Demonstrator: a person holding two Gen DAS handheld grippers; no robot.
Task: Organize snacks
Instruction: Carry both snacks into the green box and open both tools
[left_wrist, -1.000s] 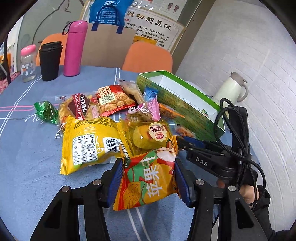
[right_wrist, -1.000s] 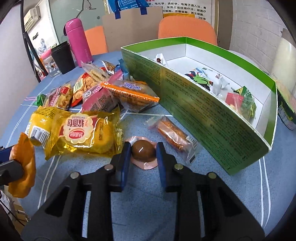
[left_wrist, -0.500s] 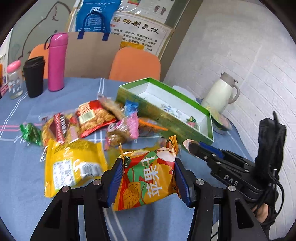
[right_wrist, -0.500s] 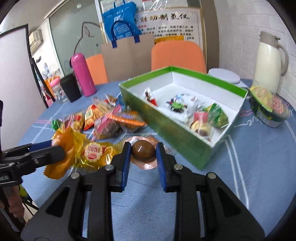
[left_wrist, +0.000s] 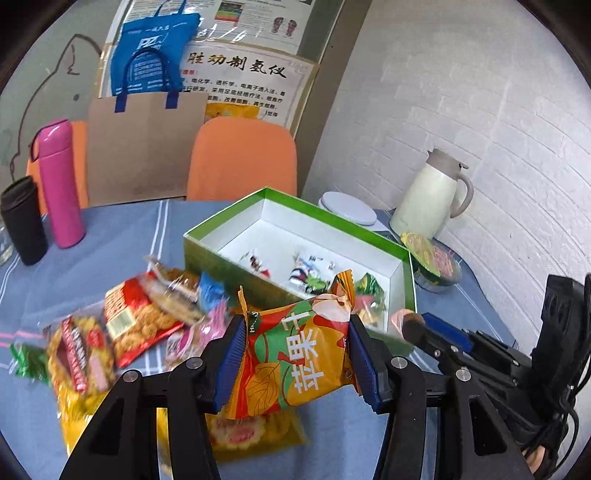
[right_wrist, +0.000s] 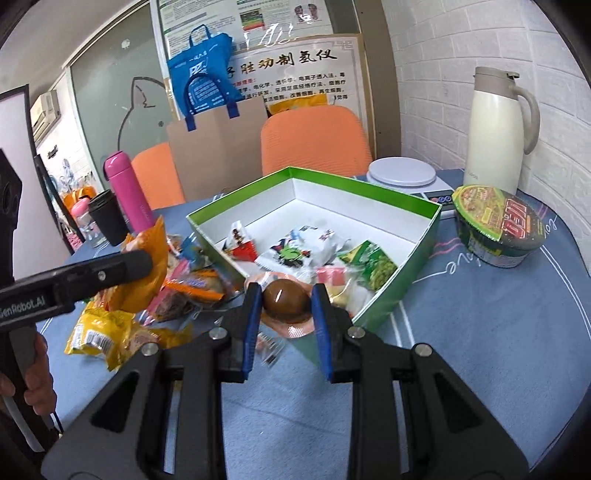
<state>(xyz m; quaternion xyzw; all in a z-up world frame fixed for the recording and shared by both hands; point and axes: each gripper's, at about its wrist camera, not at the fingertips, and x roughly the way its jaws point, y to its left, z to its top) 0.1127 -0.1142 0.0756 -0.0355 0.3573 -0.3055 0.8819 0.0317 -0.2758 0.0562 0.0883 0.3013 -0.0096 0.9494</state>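
Here left gripper (left_wrist: 295, 360) jaws clamp orange packet (left_wrist: 295, 354) reading 苹果; right gripper (right_wrist: 284, 304) jaws pinch brown egg (right_wrist: 286, 297).

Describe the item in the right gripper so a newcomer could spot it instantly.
Start at the green box with white walls in the middle of the blue table. Just in front of its near corner, the right gripper is shut on a braised egg sealed in clear pinkish wrap. It is the only smooth, glossy brown oval; every neighbour is a flat printed packet.
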